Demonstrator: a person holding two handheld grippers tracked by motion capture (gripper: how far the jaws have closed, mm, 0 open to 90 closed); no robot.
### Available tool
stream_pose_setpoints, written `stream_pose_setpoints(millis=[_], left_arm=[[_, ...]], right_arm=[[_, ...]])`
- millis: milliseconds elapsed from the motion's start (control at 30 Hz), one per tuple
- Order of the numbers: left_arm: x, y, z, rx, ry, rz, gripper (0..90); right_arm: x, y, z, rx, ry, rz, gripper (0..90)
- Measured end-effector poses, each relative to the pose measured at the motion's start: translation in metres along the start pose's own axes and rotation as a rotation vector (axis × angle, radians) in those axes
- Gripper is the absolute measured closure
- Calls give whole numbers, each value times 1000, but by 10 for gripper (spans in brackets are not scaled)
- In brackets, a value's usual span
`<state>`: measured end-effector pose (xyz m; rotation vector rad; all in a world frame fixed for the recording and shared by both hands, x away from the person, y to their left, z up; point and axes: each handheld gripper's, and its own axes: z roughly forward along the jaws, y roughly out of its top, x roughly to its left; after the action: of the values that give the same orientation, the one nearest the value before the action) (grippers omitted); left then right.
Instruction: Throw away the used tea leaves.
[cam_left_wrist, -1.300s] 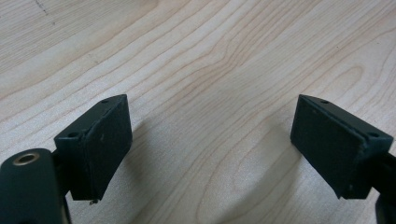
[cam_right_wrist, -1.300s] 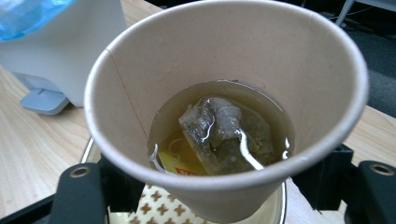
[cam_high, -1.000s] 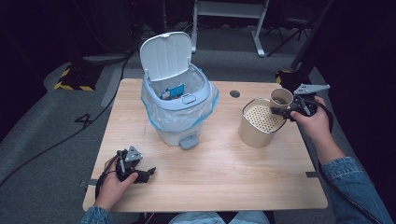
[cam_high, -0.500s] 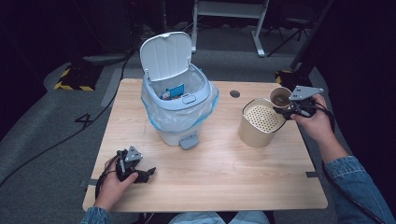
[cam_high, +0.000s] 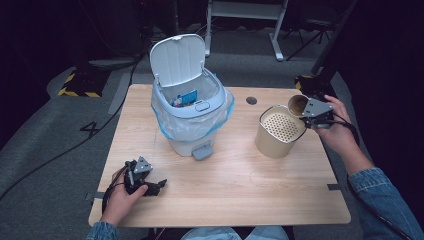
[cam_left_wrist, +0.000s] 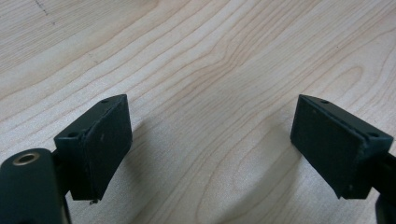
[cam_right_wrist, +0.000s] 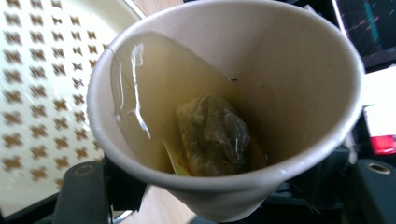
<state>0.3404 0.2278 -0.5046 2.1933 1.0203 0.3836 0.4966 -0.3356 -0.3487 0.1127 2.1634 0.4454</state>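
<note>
Paper cup (cam_right_wrist: 224, 107) — off-white, tilted, pale liquid pooling around a soggy tea bag (cam_right_wrist: 212, 135) — sits clamped in the right gripper (cam_high: 312, 117) beside the perforated beige canister (cam_high: 278, 131).

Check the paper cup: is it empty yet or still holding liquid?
Still holding liquid: the tilted paper cup shows pale tea pooled against its wall, with a tea bag lying in it.

Tan paper cup (cam_right_wrist: 224, 107), greenish tea bag (cam_right_wrist: 212, 135)

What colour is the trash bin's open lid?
Pale blue-grey plastic flip lid, clearest in the high view.
</note>
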Motion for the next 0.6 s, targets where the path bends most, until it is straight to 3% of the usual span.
stream_pose_setpoints(millis=[167,267,433,600], left_arm=[[0,0,0,0,0,0,129],[0,0,0,0,0,0,129],[0,0,0,0,0,0,129],[0,0,0,1,0,1,129]], right_arm=[[6,4,2,46,-49,-132,308],[9,7,3,86,-87,-252,308],[14,13,4,134,-143,-366,308],[21,22,3,220,-256,-591,309]])
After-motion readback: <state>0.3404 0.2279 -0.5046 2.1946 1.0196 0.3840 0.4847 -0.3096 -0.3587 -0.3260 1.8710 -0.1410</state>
